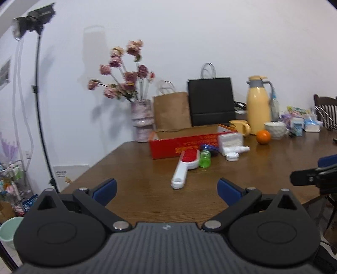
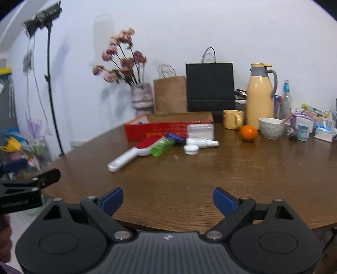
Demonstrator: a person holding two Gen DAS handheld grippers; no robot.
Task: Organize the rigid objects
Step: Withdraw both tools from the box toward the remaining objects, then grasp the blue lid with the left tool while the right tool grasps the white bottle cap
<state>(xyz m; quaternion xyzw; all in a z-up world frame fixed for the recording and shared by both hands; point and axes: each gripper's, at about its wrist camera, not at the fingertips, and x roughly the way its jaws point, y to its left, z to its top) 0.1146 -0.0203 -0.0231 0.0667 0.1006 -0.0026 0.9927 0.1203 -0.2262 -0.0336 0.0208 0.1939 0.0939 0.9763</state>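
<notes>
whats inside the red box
The red box stands open at the top, but from both views only its front wall and inner back wall show. Its floor is hidden by the front wall, so contents cannot be told.

We read this as a home dining rm set up for filming: wooden table (image 2: 210, 179) w/ vase of dried flowers (image 2: 141, 96), thermos jug (image 2: 260, 99), mug (image 2: 232, 119), bowl (image 2: 270, 127), orange (image 2: 249, 133), paper bags (image 2: 170, 94); dining chair (image 1: 326, 109) at the far side; studio lamp on a stand (image 2: 42, 19) by the white wall.
</notes>
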